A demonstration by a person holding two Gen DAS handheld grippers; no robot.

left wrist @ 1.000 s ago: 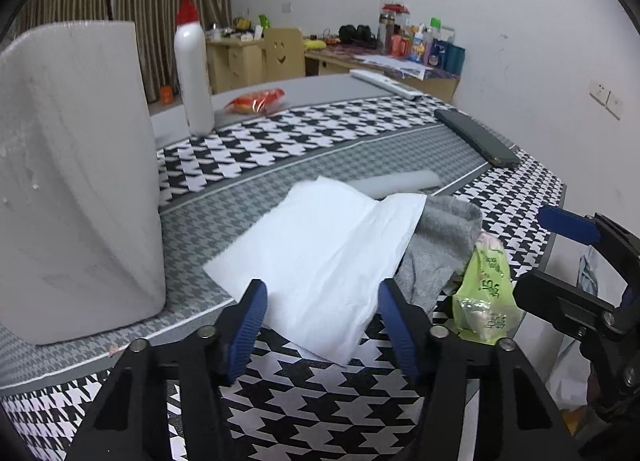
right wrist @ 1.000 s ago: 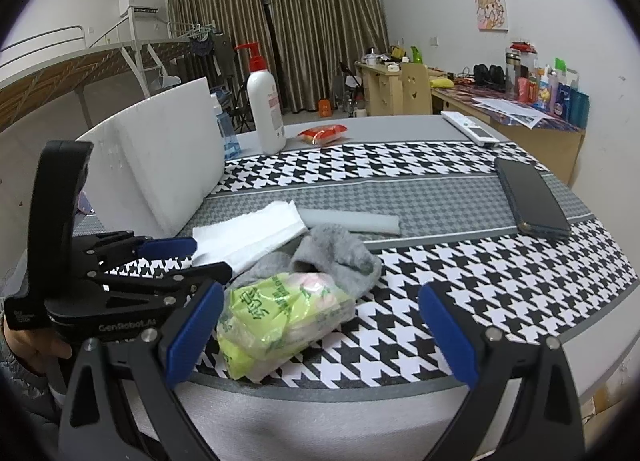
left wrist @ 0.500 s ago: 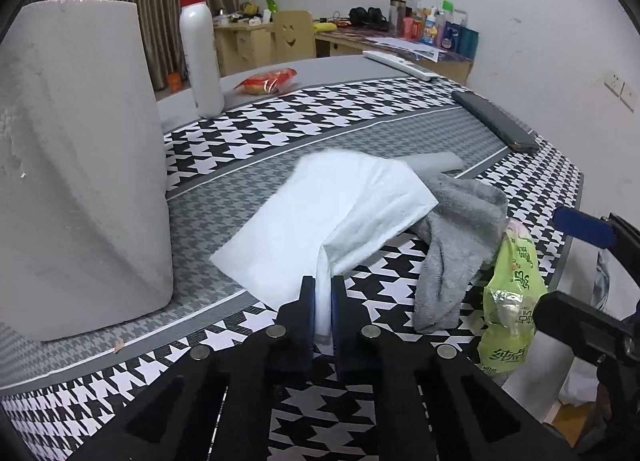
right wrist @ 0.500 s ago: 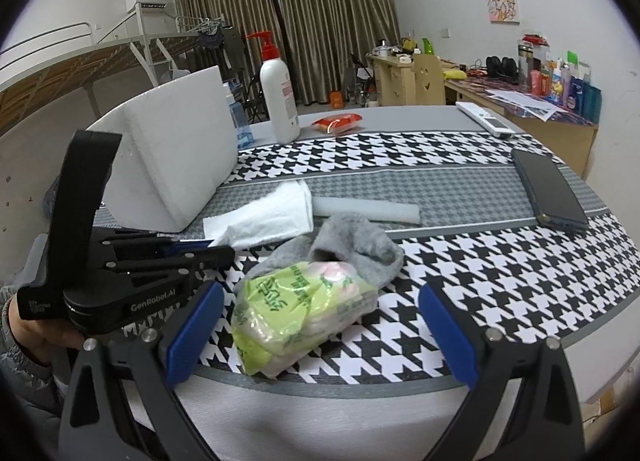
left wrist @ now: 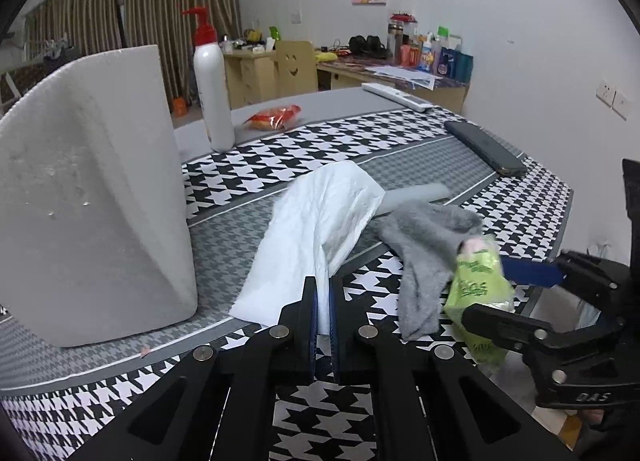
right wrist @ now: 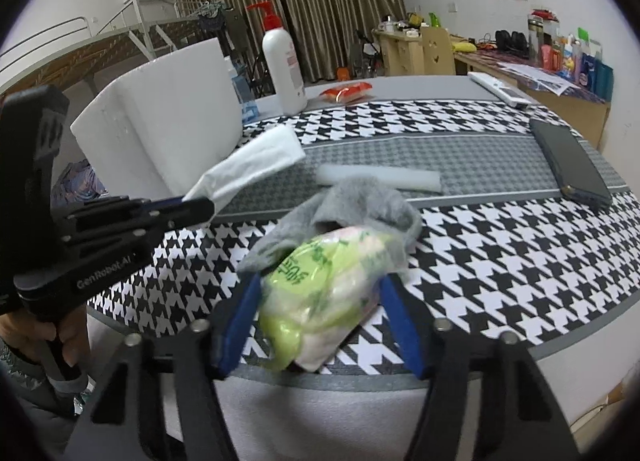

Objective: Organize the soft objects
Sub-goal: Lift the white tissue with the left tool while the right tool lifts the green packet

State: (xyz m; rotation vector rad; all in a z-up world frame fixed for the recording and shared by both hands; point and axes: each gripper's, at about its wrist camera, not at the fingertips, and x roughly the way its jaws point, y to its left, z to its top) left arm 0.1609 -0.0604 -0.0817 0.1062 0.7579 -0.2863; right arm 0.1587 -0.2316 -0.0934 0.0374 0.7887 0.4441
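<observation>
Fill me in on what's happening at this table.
A person holds a gripper in each hand, sorting soft things on a houndstooth table. The left gripper is shut on the near edge of a white paper towel, lifting it into a ridge. The right gripper is closing around a green plastic packet at the table's near edge. A grey sock lies partly under that packet, untouched.
</observation>
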